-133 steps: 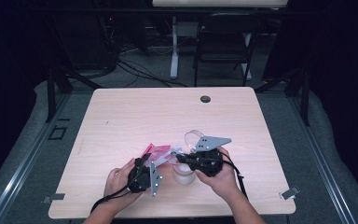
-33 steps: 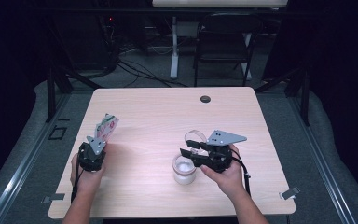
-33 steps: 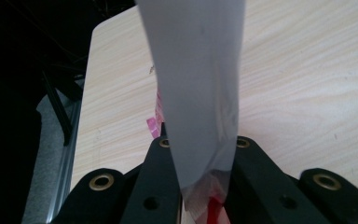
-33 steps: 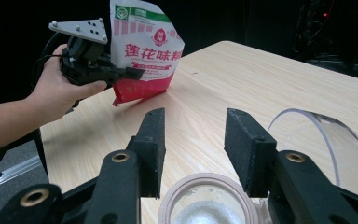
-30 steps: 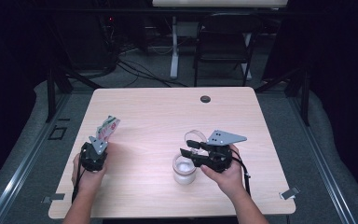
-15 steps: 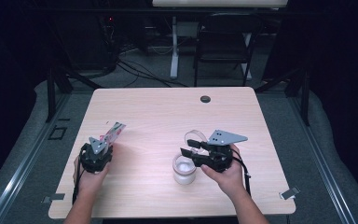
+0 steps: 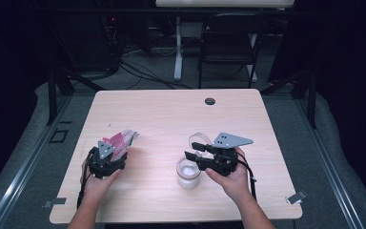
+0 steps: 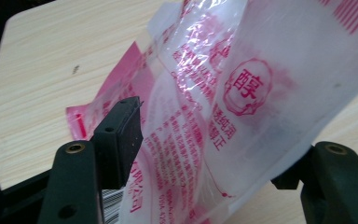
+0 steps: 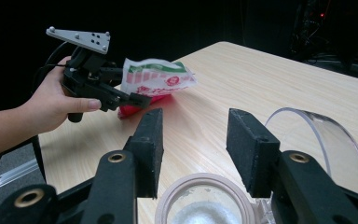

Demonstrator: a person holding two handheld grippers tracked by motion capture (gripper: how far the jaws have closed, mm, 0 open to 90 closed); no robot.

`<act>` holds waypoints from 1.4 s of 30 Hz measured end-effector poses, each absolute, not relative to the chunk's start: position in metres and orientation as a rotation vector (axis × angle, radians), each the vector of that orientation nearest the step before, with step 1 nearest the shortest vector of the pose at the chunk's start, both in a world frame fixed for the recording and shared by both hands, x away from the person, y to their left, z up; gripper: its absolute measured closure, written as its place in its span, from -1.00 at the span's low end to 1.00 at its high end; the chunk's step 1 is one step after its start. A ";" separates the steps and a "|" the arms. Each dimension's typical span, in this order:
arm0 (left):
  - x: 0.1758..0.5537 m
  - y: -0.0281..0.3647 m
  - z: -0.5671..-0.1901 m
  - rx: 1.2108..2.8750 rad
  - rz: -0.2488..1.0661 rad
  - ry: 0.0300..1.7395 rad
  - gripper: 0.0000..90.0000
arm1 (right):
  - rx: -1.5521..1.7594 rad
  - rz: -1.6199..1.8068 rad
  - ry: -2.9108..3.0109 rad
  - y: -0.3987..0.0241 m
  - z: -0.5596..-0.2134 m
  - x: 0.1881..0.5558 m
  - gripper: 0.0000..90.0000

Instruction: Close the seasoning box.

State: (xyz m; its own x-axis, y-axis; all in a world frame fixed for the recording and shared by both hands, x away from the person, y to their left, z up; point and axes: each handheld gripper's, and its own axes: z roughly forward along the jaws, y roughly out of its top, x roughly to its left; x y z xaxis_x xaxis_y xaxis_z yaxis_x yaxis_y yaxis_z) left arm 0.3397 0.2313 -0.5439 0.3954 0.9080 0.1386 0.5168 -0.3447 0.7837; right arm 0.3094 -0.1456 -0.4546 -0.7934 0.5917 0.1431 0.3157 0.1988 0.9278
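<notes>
One wooden table [image 7: 171,114], bearing all items.

One plastic bag [image 7: 121,140], clear with pink and red print, near the table's left edge, slumped on the top. One left gripper [image 7: 110,151] just behind it; its jaws have just been opening and now stand apart, the bag between them but not pressed.

One glass jar [image 7: 188,172], open-mouthed, white powder inside, toward the table's front centre. One clear round lid [image 7: 199,141], hinged up just behind the jar's rim.

One right gripper [image 7: 194,152] above the jar, jaws spread apart, empty.

One dark round grommet [image 7: 210,101] near the table's far edge.

One folding chair [image 7: 229,43] beyond the table.
</notes>
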 end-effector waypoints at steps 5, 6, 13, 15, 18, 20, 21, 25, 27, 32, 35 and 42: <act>0.339 0.226 -0.544 2.023 0.756 1.178 -0.17 | 0.871 1.629 2.229 -0.145 -0.456 0.310 0.24; 0.338 0.226 -0.544 2.024 0.754 1.171 -0.17 | 0.873 1.629 2.230 -0.145 -0.456 0.310 0.24; 0.336 0.221 -0.543 2.025 0.735 1.152 -0.18 | 0.874 1.625 2.217 -0.145 -0.455 0.310 0.20; 0.334 0.218 -0.542 2.018 0.724 1.137 -0.18 | 0.874 1.626 2.211 -0.145 -0.454 0.310 0.18; 0.331 0.212 -0.540 2.027 0.708 1.099 -0.19 | 0.864 1.621 2.203 -0.146 -0.453 0.310 0.17; 0.329 0.208 -0.540 2.026 0.697 1.083 -0.19 | 0.870 1.627 2.198 -0.146 -0.453 0.310 0.17; 0.329 0.206 -0.540 2.023 0.687 1.077 -0.19 | 0.867 1.622 2.201 -0.147 -0.452 0.310 0.17; 0.327 0.197 -0.541 2.046 0.678 1.060 -0.20 | 0.880 1.635 2.184 -0.152 -0.451 0.311 0.17; 0.327 0.194 -0.542 2.063 0.677 1.048 -0.20 | 0.887 1.633 2.174 -0.155 -0.450 0.312 0.17; 0.324 0.190 -0.541 2.053 0.650 1.024 -0.20 | 0.906 1.626 2.155 -0.161 -0.449 0.314 0.18; 0.323 0.189 -0.539 2.034 0.635 1.005 -0.20 | 0.911 1.618 2.151 -0.165 -0.448 0.315 0.20; 0.317 0.182 -0.535 2.024 0.621 0.959 -0.20 | 0.955 1.613 2.107 -0.176 -0.447 0.319 0.22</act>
